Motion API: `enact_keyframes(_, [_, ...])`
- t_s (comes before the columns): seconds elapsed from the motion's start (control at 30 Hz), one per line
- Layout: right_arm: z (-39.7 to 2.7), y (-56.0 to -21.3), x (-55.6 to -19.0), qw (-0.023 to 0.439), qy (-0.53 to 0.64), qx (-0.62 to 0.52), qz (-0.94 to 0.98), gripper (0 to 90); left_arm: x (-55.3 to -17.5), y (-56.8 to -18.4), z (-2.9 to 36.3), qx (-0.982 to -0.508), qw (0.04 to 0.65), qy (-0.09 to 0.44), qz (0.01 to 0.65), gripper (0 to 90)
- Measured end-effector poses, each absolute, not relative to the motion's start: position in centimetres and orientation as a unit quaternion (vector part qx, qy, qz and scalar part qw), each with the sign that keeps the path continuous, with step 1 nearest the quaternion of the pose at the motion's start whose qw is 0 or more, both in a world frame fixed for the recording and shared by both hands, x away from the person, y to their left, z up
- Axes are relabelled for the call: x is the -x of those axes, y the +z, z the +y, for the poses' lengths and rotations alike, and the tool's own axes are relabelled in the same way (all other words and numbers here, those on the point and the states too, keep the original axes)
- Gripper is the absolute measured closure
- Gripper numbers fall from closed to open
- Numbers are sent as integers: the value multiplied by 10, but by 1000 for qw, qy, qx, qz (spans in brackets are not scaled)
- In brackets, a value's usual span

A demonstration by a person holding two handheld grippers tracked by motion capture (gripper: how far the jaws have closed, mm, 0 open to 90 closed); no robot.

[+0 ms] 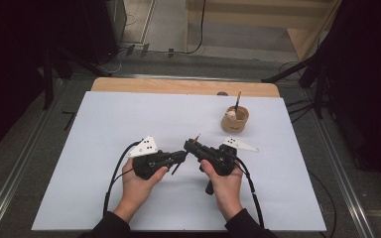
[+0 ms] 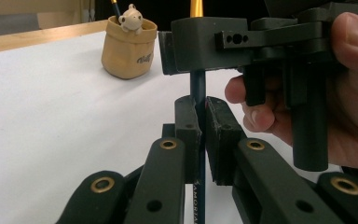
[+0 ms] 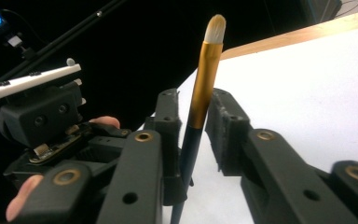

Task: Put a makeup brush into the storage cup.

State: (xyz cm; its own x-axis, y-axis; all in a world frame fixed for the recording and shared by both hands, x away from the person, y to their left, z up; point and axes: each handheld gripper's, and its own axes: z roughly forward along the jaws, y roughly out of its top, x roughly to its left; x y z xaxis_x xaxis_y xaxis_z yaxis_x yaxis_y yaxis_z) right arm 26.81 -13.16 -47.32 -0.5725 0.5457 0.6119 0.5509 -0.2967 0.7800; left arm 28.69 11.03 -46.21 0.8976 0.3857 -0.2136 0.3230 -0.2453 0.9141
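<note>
A paintbrush (image 2: 197,88) with a dark blue handle, gold ferrule and pale bristles (image 3: 204,79) stands between my two grippers over the middle of the white table. My left gripper (image 2: 200,116) is shut on the blue handle, its pads pressing both sides. My right gripper (image 3: 195,105) has its jaws around the gold ferrule; the brush leans on one pad and a gap shows to the other. In the high view the left gripper (image 1: 178,157) and right gripper (image 1: 191,145) meet tip to tip, each held in a hand.
A tan pot (image 1: 235,120) holding a small bear figure and another brush stands at the back right, also the tan pot (image 2: 128,46) beyond my left jaws. The white sheet (image 1: 129,119) covers the table; a wooden strip (image 1: 178,87) runs along its far edge.
</note>
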Motion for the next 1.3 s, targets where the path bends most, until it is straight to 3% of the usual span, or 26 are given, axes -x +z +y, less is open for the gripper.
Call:
enact_keyframes(0.13, [-133, -473, -268, 14, -665, 458, -590, 841, -286, -463, 109, -789, 574, 28, 219, 847])
enact_keyframes(0.27, [-133, -472, -268, 5, -666, 453, -593, 844, -289, -465, 110, -781, 584, 18, 221, 830])
enact_keyframes(0.4, [-135, -471, -268, -9, -668, 448, -594, 844, -289, -465, 112, -777, 590, 31, 216, 622])
enact_keyframes(0.53, [-140, -469, -268, -28, -665, 446, -598, 844, -291, -464, 119, -776, 594, 33, 210, 530])
enact_keyframes(0.7, [-144, -468, -269, -48, -661, 445, -602, 844, -293, -464, 135, -763, 593, 61, 251, 318])
enact_keyframes(0.83, [-145, -467, -268, -65, -658, 437, -610, 844, -293, -463, 151, -746, 603, 67, 273, 223])
enact_keyframes(1.03, [-147, -463, -267, -87, -654, 428, -618, 843, -293, -463, 172, -742, 615, 57, 261, 17])
enact_keyframes(1.3, [-150, -460, -269, -105, -652, 421, -622, 844, -289, -466, 194, -735, 607, 80, 290, 0])
